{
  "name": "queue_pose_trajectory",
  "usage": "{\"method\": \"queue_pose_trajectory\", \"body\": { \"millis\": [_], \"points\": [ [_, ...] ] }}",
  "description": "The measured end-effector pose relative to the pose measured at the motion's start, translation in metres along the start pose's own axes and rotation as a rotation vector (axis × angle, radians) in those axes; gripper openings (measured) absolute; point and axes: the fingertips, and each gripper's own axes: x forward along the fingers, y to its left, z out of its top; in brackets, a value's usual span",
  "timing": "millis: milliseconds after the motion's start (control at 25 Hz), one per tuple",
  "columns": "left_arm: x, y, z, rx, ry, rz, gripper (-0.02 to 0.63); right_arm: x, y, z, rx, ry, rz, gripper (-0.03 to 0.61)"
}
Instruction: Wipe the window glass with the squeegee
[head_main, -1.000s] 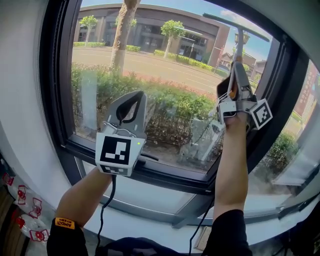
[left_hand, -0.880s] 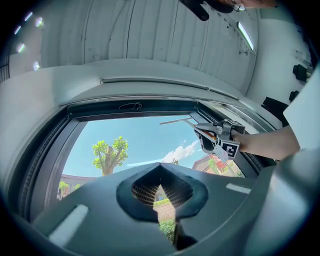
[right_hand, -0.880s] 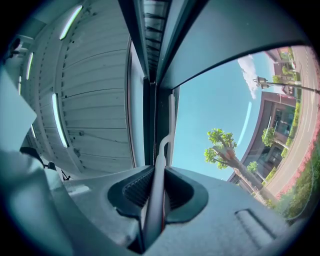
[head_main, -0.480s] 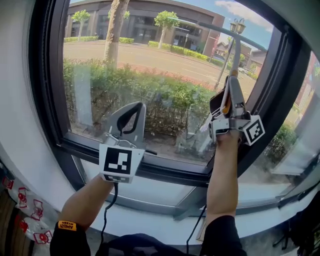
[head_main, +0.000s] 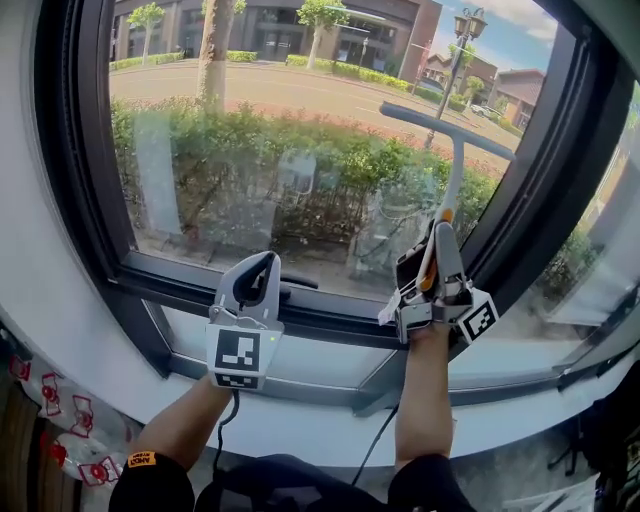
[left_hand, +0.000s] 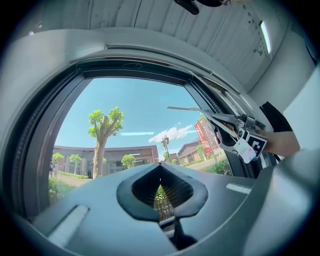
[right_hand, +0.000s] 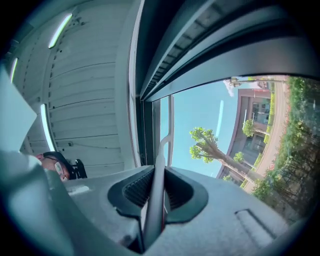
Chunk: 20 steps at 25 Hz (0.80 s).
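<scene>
The squeegee (head_main: 447, 128) lies against the window glass (head_main: 250, 150), its dark blade tilted, high on the right pane, its pale handle running down. My right gripper (head_main: 432, 262) is shut on that handle below the blade. In the right gripper view the handle (right_hand: 156, 190) runs up between the closed jaws of that gripper (right_hand: 157, 172). My left gripper (head_main: 258, 285) is shut with nothing in it, held in front of the lower frame, left of the right one. From the left gripper view, its closed tips (left_hand: 160, 167) point at the glass, and the squeegee (left_hand: 192, 110) shows at right.
A black window frame (head_main: 85, 170) surrounds the glass, with a dark mullion (head_main: 560, 150) just right of the squeegee. A black latch (head_main: 297, 284) sits on the lower frame by the left gripper. Below runs a white sill (head_main: 300, 420). Red-and-white packets (head_main: 60, 440) lie lower left.
The right gripper has drawn the squeegee down the glass, from near the top of the pane toward the middle. The left gripper has also sunk lower, still shut.
</scene>
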Motion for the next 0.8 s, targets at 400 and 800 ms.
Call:
{"method": "queue_pose_trajectory", "body": {
  "millis": [400,800],
  "points": [
    [-0.019,0.009,-0.030,-0.018,0.062,0.039,0.018,-0.036,-0.006,-0.009,-0.008,-0.015,-0.047,0.049],
    [-0.082,0.096,-0.040,0.028,0.129,0.195,0.018,0.007,0.015,-0.101,-0.093,0.049,-0.055,0.049]
  ]
}}
